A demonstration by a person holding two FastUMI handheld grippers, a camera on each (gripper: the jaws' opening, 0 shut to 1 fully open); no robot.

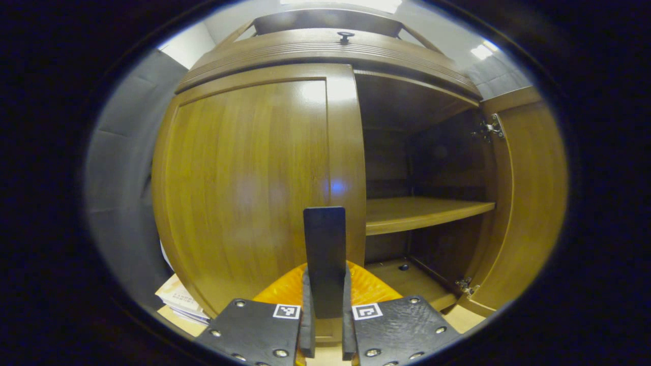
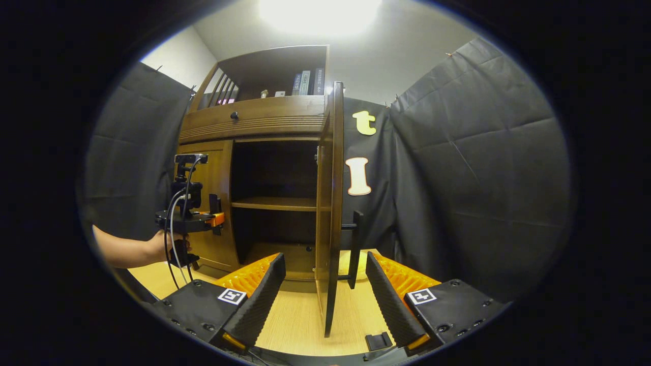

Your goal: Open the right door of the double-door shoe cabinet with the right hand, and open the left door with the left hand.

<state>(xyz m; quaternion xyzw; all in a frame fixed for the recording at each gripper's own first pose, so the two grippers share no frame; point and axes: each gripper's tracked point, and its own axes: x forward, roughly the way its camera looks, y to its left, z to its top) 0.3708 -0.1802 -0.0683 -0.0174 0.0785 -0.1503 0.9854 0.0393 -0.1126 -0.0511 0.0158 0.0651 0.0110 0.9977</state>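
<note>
We judge the task half done: the right door [image 2: 333, 203] stands swung out, edge-on to us in the right gripper view, and the cabinet [image 2: 254, 119] shows its dark inside and a shelf [image 1: 422, 211]. The left door [image 1: 244, 188] is flat against the frame, not yet opened, so the step in hand is the left one.

In the left gripper view our left gripper [image 1: 325, 325] is clenched on the left door's handle [image 1: 324, 254]: the upright bar rises from between the two fingers, which press on its lower end from either side. The handle sits near the door's inner edge, just beside the open half. From the right gripper view we see the same gripper held by a hand [image 2: 170, 249] up against the left door front.

The next move, as we judge it, calls for a pull back toward us along an arc about the hinges on the door's far-left side, keeping the grip firm so the bar does not slip.

Our right gripper [image 2: 325, 290] is released, its fingers spread wide. The right door's edge stands between them without touching either, and that door's handle [image 2: 355, 249] hangs just beside the door on its outer face.
</note>
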